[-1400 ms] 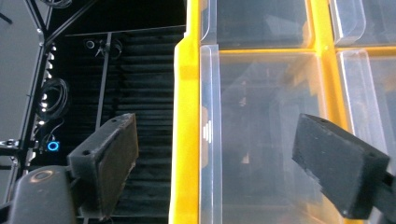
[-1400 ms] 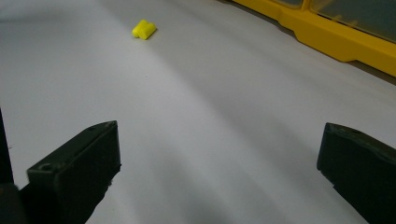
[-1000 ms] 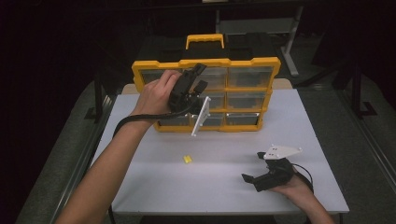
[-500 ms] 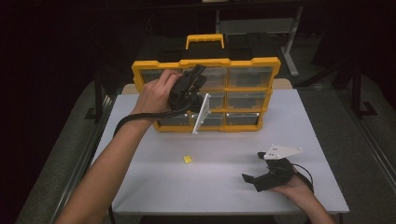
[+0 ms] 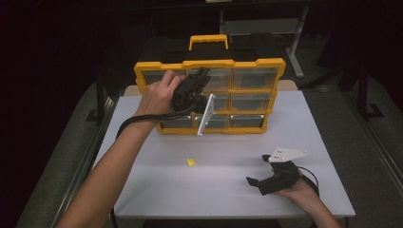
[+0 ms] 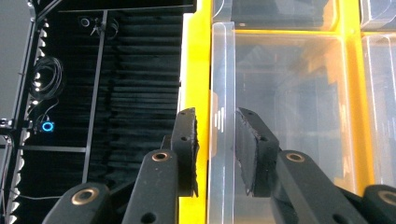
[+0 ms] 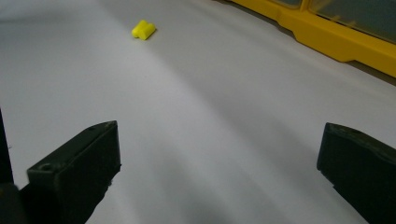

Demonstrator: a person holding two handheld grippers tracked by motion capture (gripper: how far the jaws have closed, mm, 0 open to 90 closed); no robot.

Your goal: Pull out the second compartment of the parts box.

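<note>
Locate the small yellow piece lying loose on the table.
In the high view the small yellow piece lies on the white table, left of centre, in front of the yellow organizer case and apart from it.

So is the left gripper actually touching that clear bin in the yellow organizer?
Cannot tell. In the left gripper view the left gripper straddles the clear bin's wall, but a thin gap seems to remain.
</note>
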